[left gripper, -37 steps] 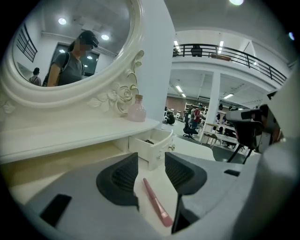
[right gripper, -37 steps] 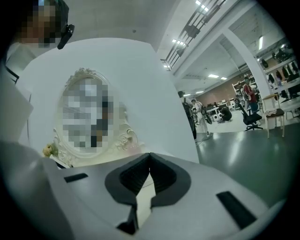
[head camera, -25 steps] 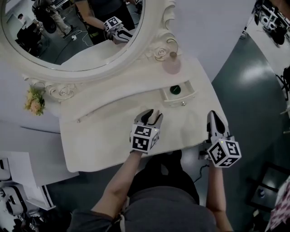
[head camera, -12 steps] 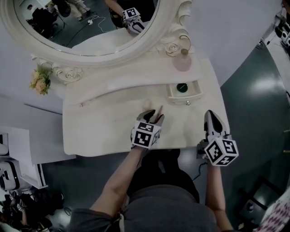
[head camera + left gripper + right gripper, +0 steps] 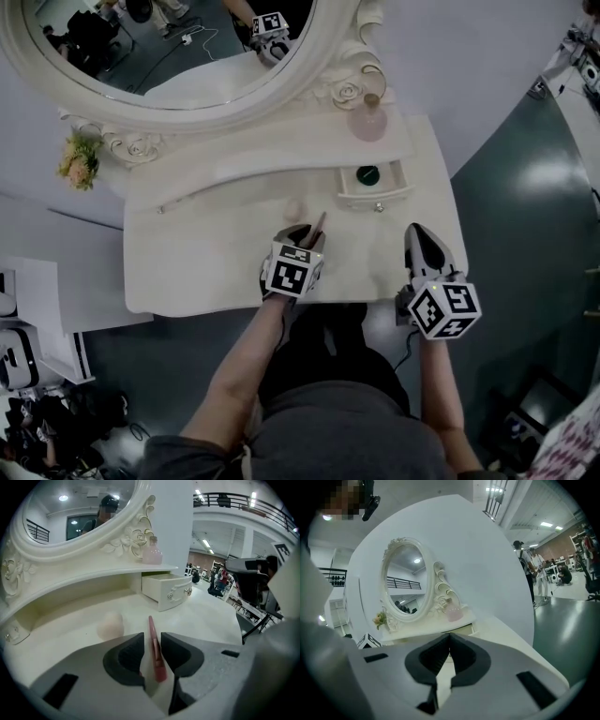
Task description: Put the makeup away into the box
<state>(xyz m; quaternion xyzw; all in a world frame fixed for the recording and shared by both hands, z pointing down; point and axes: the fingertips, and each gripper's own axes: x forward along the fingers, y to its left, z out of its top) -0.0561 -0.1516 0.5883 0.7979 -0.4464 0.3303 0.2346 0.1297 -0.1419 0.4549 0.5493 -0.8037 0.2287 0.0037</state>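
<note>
A slim pink-red makeup stick (image 5: 152, 629) lies on the white dressing table (image 5: 206, 253) and pokes out ahead of my left gripper (image 5: 305, 232). The left gripper (image 5: 152, 637) is lowered over it and its jaws have just been closing. The stick lies between them, and a sliver of table still shows at the left jaw. A pale pink sponge (image 5: 110, 625) rests just beyond on the left. The small drawer box (image 5: 378, 194) stands open at the back right, with a dark round item (image 5: 367, 174) inside. My right gripper (image 5: 418, 234) hovers shut and empty by the table's right front.
A big oval mirror (image 5: 169, 47) in an ornate white frame backs the table. A pink perfume bottle (image 5: 368, 120) stands on the shelf above the drawer. Yellow flowers (image 5: 77, 159) sit at the far left. The table edge runs just under both grippers.
My left gripper has sunk toward the table and its jaws have narrowed around the pink stick. The right gripper has dropped slightly and stayed shut.
</note>
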